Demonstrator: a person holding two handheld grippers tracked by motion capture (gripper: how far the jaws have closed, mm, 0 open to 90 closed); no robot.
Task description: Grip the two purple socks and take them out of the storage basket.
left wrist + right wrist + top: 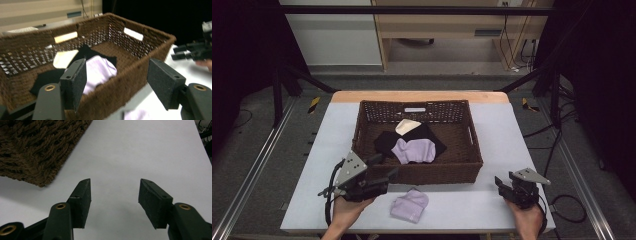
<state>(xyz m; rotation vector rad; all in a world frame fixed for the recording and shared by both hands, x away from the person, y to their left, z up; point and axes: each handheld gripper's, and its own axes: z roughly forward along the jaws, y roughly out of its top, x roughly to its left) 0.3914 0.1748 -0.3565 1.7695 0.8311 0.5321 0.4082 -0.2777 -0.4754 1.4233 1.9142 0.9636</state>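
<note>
My left gripper (pixel 384 172), jaws wide and empty at lower left beside the basket (pixel 472 165), should drop squarely over the lilac sock (pixel 410 205) at bottom centre, while my right gripper (pixel 503 184) waits open and empty at lower right.

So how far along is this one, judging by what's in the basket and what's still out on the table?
Looks partway, if the job is filling the basket. Done: a lilac sock, a black cloth and a cream piece lie inside. In hand: nothing; the left tongs are open at the basket's near wall, the right tongs are open over bare table. Left: a second lilac sock on the table in front of the basket.
</note>
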